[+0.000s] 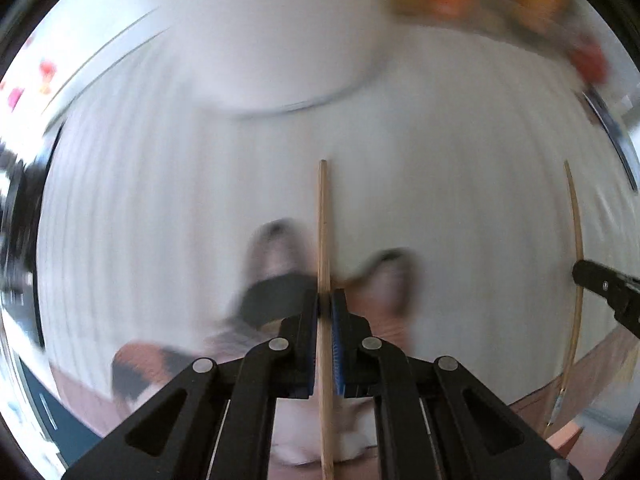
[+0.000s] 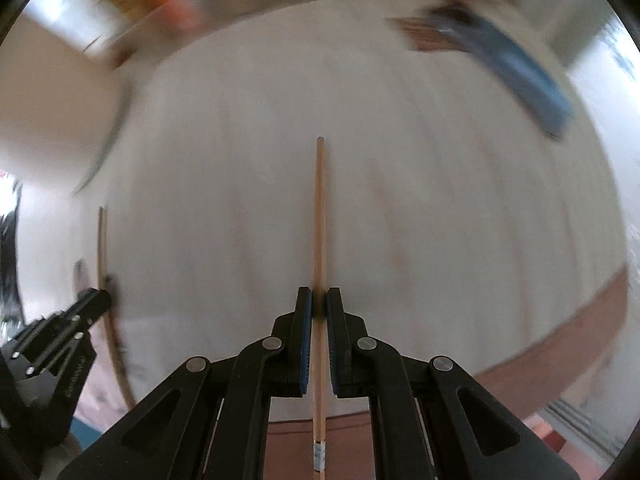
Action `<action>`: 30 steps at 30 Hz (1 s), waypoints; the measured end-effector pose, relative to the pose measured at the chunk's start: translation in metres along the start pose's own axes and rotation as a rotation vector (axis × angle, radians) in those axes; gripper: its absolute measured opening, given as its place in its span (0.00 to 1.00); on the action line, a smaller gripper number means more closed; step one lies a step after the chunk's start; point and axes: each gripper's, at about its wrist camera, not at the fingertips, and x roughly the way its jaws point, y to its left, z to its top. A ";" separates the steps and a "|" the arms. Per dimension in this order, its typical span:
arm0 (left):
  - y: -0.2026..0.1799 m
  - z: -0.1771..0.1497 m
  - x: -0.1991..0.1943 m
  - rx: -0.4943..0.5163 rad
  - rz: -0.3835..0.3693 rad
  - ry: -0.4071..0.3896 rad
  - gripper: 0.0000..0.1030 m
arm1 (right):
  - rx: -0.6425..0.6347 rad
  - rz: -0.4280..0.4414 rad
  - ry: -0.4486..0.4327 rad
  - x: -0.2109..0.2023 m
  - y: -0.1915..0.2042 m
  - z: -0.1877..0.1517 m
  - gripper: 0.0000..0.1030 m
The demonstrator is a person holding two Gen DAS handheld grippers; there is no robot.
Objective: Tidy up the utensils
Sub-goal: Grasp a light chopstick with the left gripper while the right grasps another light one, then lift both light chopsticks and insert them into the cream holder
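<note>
Two matte black grippers, left gripper [image 1: 325, 300] and right gripper [image 2: 316, 298], each built from angular linkage arms with long triangular cut-outs. Round silver pivot pins [image 1: 279, 344] at every joint, thin metal rods between the arms, and blue ribbed pads [image 2: 306, 344] on the inner faces of the fingers. On the left gripper as seen from the right wrist view, small silver screws and faint pale lettering along one black arm, too blurred to read.
</note>
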 end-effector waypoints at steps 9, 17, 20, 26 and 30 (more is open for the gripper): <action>0.078 -0.012 0.005 -0.210 -0.068 0.036 0.04 | -0.185 0.025 0.053 0.014 0.098 0.006 0.07; 0.088 0.021 0.020 -0.162 -0.055 0.037 0.04 | -0.264 -0.076 0.091 0.018 0.141 0.008 0.07; 0.085 0.024 0.024 -0.146 -0.046 0.034 0.05 | -0.282 -0.103 0.111 0.023 0.152 0.016 0.08; 0.064 0.038 0.037 -0.137 -0.044 0.033 0.05 | -0.323 -0.159 0.112 0.034 0.182 0.009 0.09; 0.066 0.051 0.040 -0.124 -0.038 0.032 0.05 | -0.321 -0.152 0.113 0.036 0.185 0.007 0.09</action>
